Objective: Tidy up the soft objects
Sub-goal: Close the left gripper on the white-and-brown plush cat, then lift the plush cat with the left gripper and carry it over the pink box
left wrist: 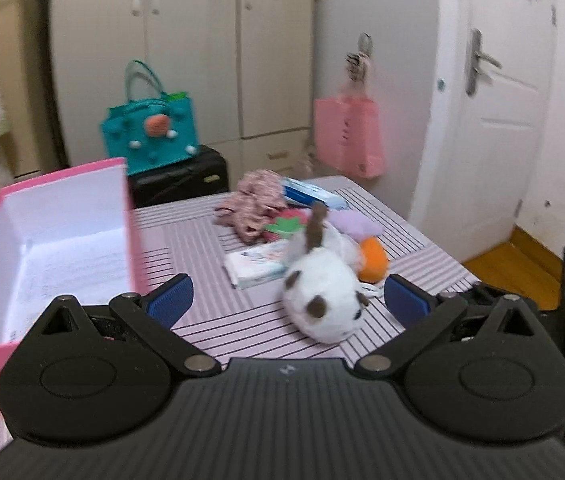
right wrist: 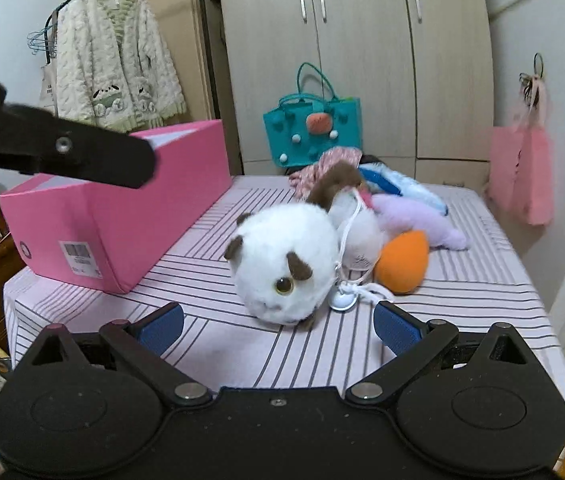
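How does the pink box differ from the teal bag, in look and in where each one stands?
The pink box stands on the striped table; the teal bag stands behind the table, on a black case. The pink box is plain, open-topped and empty inside; the teal bag has handles and pompom decorations. The pink box looks rigid, the teal bag looks soft. Both are open containers.

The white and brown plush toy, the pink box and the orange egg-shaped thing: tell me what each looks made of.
White and brown plush toy: fluffy synthetic fur, judging by its fuzzy outline, with a glossy, probably plastic eye.
Pink box: looks like smooth matte cardboard, with crisp folded edges and a printed barcode label.
Orange egg-shaped thing: matte and seamless, possibly foam; the material is uncertain.
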